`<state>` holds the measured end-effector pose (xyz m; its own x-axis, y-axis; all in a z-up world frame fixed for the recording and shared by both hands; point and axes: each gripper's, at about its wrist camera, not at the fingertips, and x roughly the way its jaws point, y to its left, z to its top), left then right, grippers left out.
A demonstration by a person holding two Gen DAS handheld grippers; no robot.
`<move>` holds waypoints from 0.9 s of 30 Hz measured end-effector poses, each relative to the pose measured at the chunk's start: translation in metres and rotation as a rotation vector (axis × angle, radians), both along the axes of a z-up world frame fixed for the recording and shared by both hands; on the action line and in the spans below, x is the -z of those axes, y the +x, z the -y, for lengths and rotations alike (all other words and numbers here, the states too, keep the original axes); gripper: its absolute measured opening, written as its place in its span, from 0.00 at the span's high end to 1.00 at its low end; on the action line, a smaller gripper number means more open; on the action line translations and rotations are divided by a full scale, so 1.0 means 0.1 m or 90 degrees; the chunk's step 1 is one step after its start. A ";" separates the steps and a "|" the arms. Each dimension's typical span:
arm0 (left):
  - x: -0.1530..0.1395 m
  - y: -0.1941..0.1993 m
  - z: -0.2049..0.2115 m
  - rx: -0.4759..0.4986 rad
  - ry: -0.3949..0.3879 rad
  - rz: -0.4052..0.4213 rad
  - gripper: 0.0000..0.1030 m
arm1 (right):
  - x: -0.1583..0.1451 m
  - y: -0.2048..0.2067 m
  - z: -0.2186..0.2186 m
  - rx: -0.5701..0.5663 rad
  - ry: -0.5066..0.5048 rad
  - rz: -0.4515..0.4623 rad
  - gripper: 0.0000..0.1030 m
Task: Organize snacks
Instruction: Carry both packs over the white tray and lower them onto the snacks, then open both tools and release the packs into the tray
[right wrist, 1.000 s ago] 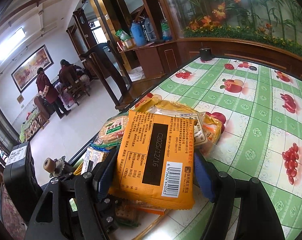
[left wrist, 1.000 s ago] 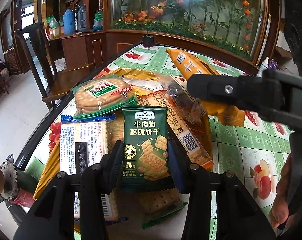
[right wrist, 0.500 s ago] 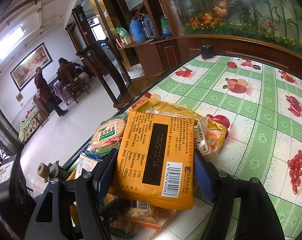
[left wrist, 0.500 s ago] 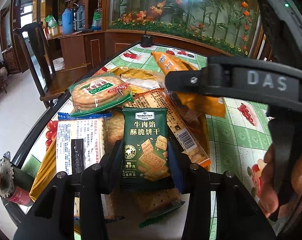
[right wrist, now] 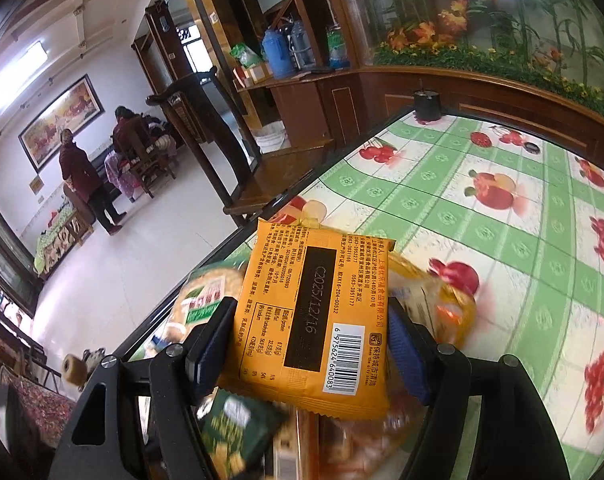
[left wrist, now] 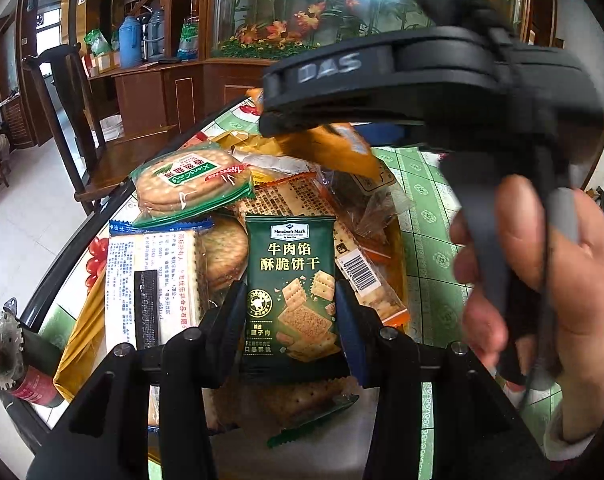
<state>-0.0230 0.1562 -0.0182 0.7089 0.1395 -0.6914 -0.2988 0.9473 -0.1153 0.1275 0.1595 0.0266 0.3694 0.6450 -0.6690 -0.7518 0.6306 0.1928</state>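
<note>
snacks are mostly a messy pile (left wrist: pixel 230 216) on the surface (right wrist: pixel 481 216), so sorting looks barely started imo. left tool (left wrist: pixel 292 312) is clamped on a green pack (left wrist: pixel 292 280) just over the pile. right tool (right wrist: pixel 311 344) is pinching an orange pack (right wrist: pixel 313 312), lifted above the heap. neither is placed yet, rest untouched.

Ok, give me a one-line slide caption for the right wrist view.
Right hand-held gripper clamps an orange snack packet above the snack pile on the fruit-print tablecloth.
</note>
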 end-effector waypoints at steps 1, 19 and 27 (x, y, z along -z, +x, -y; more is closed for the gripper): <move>0.00 0.00 0.00 0.000 -0.001 -0.001 0.59 | 0.02 0.02 -0.04 -0.001 -0.006 -0.002 0.29; -0.01 0.00 0.03 0.005 -0.003 -0.002 0.59 | -0.02 -0.02 0.15 0.018 0.025 -0.001 0.28; -0.03 0.01 0.09 0.002 -0.010 -0.005 0.58 | -0.18 -0.21 0.83 0.061 0.098 0.000 0.22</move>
